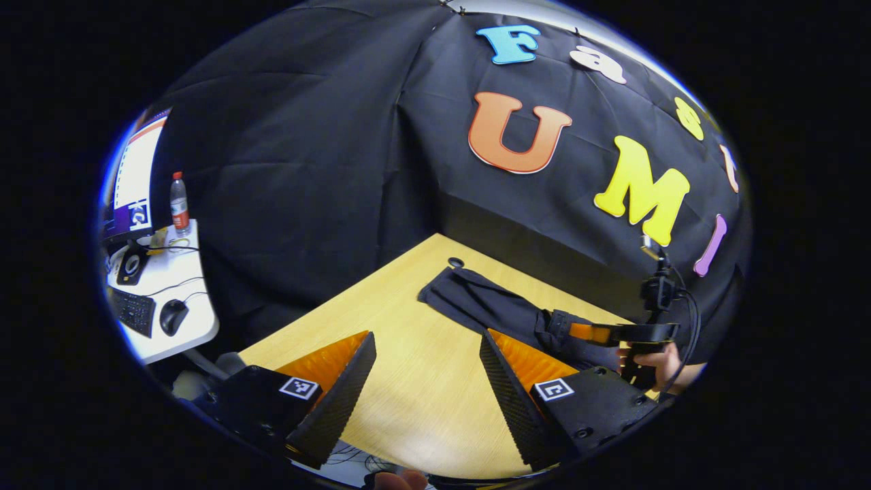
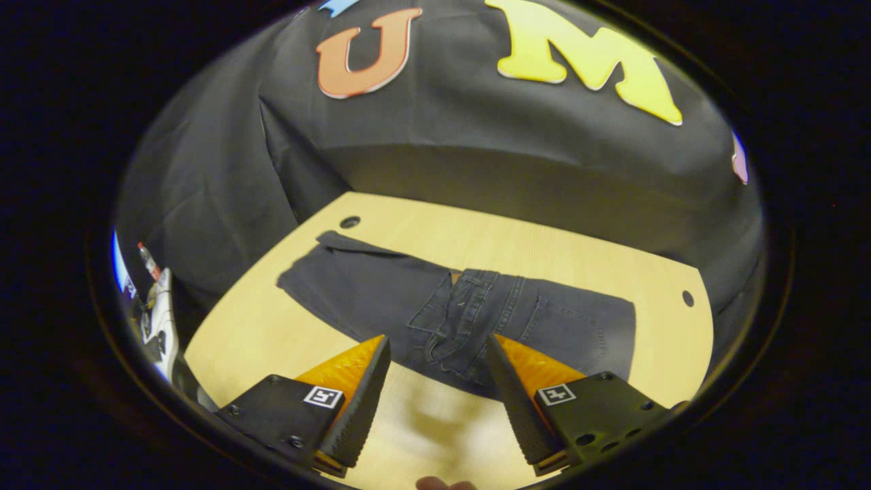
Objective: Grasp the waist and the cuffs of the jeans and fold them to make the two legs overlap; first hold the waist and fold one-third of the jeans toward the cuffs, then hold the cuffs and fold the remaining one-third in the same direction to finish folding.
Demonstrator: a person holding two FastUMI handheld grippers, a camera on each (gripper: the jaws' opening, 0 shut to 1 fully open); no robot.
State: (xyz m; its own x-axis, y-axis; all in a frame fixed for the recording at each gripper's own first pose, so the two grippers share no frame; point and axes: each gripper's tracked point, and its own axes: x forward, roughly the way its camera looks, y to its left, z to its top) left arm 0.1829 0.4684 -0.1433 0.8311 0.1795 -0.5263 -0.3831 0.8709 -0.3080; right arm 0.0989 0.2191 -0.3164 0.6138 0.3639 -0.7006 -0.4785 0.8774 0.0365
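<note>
The left gripper view looks from above the near left corner of the tabletop [image 1: 408, 381], facing across it toward the booth's black wall, with a side desk [image 1: 170, 299] at 9 o'clock. The right gripper view sits lower and nearer, looking straight over the tabletop's front edge at the dark jeans [image 2: 463, 313] in the centre. Both views share the tabletop, the jeans [image 1: 497, 306] and the wall.

Dark blue-black denim jeans [image 2: 381, 299], lying flat on a light wooden tabletop [image 2: 544, 245], across the middle of the right gripper view. Partly folded: waistband with pockets and seams near centre, smooth legs reaching toward the upper left. In the left gripper view [image 1: 490, 303], right of centre.
</note>
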